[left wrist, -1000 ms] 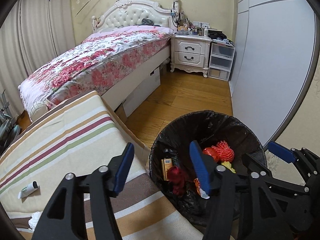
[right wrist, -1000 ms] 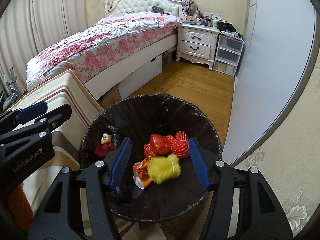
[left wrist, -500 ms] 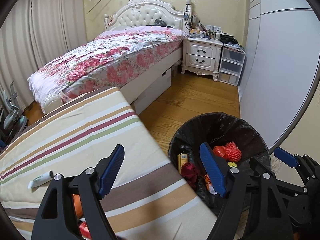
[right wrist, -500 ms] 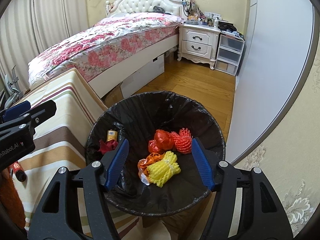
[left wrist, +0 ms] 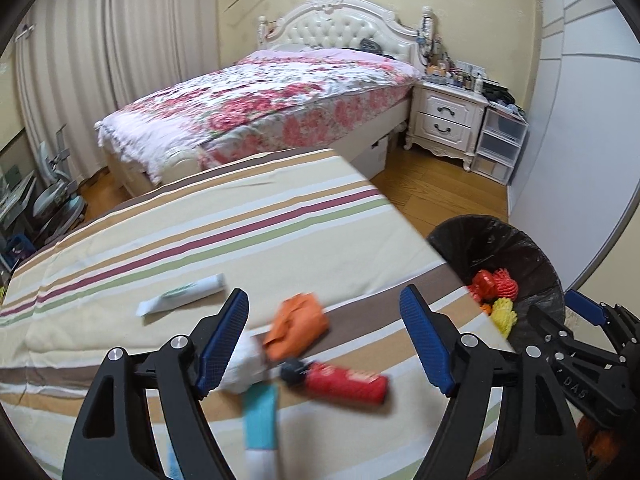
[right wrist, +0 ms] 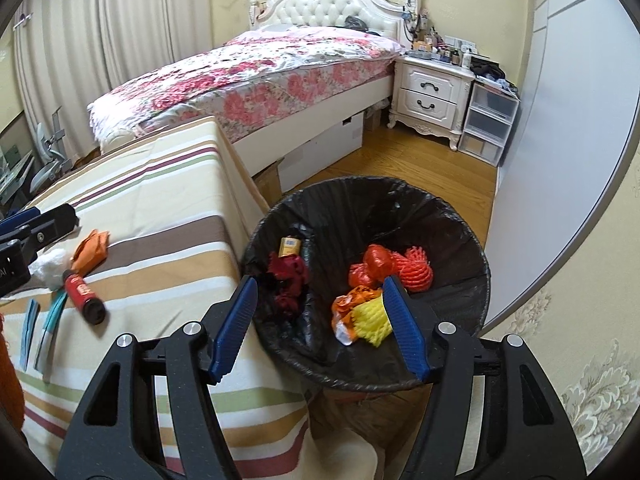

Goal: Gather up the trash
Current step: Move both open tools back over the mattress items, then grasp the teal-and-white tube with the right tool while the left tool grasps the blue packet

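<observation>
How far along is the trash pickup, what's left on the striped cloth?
Done: yellow net and red wrappers lie in the bin. In hand: nothing; left gripper and right gripper are open. Left: orange wrapper, red bottle, white tube.

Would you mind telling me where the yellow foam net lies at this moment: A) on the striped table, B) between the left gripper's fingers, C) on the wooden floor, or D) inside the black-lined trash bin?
D: the yellow foam net lies inside the trash bin, on the black liner beside the orange wrapper and red foam nets.
</observation>
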Motion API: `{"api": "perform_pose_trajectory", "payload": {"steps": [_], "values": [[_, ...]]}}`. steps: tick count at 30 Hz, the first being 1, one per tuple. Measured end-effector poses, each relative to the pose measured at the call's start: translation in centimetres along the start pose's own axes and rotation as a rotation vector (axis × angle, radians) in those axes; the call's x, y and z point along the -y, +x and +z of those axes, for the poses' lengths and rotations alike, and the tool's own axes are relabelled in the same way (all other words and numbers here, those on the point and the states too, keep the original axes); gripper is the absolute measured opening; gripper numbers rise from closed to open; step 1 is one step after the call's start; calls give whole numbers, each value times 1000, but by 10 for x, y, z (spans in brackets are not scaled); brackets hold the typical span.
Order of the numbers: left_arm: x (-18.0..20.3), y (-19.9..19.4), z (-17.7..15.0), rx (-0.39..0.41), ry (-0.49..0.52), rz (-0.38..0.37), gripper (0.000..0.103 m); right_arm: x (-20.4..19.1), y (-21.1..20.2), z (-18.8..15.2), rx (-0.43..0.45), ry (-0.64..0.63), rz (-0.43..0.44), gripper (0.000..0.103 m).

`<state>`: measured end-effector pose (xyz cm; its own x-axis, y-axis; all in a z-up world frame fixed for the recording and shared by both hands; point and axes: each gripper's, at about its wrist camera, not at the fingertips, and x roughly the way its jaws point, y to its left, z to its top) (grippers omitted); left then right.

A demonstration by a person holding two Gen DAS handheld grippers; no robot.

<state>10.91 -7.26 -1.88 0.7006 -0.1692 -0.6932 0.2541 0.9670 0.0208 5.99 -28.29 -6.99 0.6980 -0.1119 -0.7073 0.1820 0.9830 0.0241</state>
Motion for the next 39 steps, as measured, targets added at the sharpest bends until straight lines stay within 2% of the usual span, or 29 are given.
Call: {"api": "perform_pose_trajectory", "payload": {"steps": [8,21,31,39], "values": [[-60,-21,-27,-6,-81,81,76,-39,-16,-10,0,-68,47,64],[-140,-51,-75,-24,-217,174,76,-129,-38,-27,2,-230,151,64],[-174,-55,-99,-52,-276,199,76,-190,-43,-40,-18,-333,232,64],[-181,-53,-106,-61,-285,203,76,-223,-38,-46,-36,-385,260,64]]}}
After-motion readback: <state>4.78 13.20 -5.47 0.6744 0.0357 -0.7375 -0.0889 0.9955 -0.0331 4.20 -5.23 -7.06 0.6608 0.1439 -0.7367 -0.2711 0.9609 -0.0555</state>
